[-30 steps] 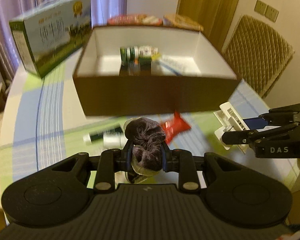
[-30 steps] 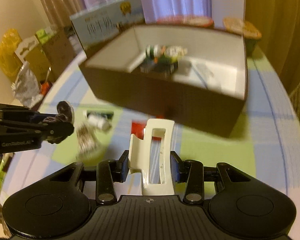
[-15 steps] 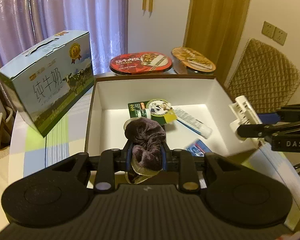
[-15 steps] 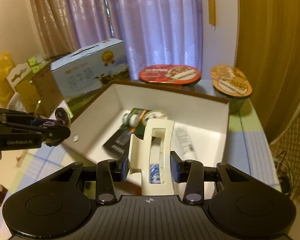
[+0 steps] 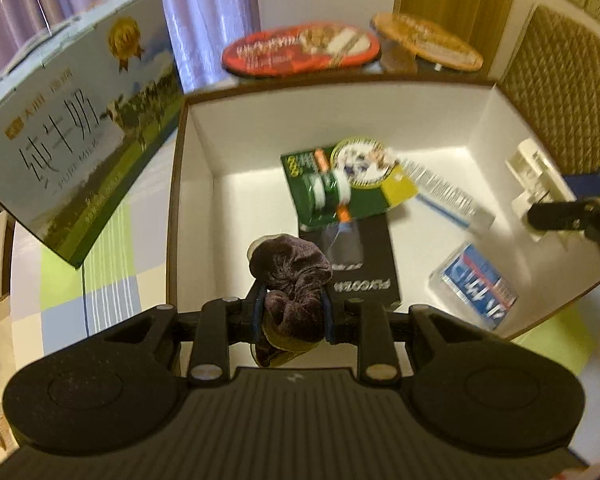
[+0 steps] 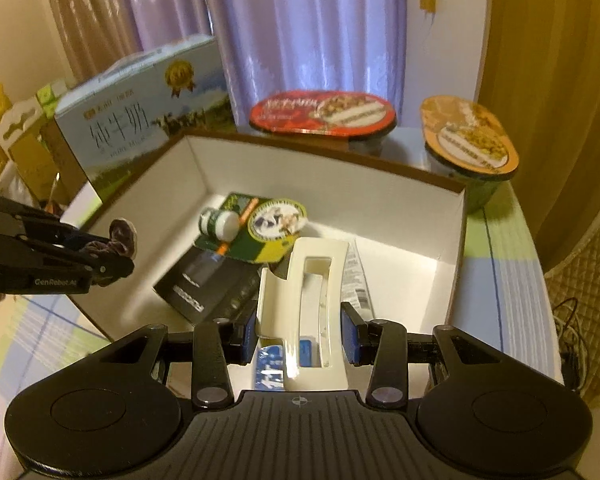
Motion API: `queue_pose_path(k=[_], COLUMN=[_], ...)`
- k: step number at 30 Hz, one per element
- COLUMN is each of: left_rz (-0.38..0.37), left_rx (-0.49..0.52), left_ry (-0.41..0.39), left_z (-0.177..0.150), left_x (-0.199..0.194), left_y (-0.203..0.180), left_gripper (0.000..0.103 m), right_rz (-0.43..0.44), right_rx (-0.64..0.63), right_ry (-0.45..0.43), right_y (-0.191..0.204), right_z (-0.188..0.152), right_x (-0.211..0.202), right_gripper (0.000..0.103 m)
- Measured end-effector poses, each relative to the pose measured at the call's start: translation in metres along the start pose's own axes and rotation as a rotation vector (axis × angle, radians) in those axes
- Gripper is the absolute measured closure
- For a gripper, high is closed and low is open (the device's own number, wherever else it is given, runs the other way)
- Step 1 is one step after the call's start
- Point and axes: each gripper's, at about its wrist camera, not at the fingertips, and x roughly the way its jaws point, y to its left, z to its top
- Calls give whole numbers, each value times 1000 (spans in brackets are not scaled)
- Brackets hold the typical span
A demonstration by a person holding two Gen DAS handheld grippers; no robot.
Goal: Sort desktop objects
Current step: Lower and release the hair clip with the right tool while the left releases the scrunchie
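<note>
Lots is smeared by blur: the print on the stuff in the box can't be read, and the small blue-and-white pack in its near right corner is just a smudge of colour. From the right wrist view that pack is mostly hidden behind the hair clip. The right gripper shows only as a cut-off black tip at the edge of the left wrist view.

Left gripper pinches a dark purple scrunchie, velvety and crumpled, held over the box's near left part. Right gripper is clamped on the cream plastic hair clip, long w/ a slot through it, glossy, held over the box's right side.

Box is cardboard, brown outside, white inside, open top. Inside: a green card pack w/ a small bottle, a flat black packet under it, a white tube to the right.

Around it on the checked tablecloth: a milk carton case just beside the left wall, two lidded noodle bowls, red and orange, behind. Purple curtains beyond.
</note>
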Motion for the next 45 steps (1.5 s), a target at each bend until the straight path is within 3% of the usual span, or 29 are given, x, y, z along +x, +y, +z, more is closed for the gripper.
queue_pose_path(k=[9, 15, 23, 25, 36, 39, 41, 45], left_rz=[28, 16, -8, 7, 19, 13, 12, 19], left_rx=[34, 36, 54, 63, 53, 50, 49, 40], left_ry=[128, 159, 132, 115, 85, 83, 80, 71], left_z=[-7, -7, -2, 0, -1, -2, -3, -4], left_x=[30, 38, 30, 27, 15, 13, 12, 8], left_y=[-3, -2, -10, -13, -11, -13, -13, -15], left_gripper=[79, 75, 49, 31, 29, 28, 26, 17], right_rz=[-13, -18, -47, -58, -81, -57, -41, -23], right_rx=[-43, -52, -82, -89, -133, -121, -120, -106], right_ry=[63, 86, 116, 122, 129, 136, 138, 115], right_y=[-8, -13, -18, -19, -17, -17, -15, -9], right_z=[-2, -1, -3, -4, -9, -9, -10, -14], right_x=[26, 34, 41, 42, 44, 41, 38, 29], right_gripper=[65, 65, 64, 64, 64, 56, 38, 17])
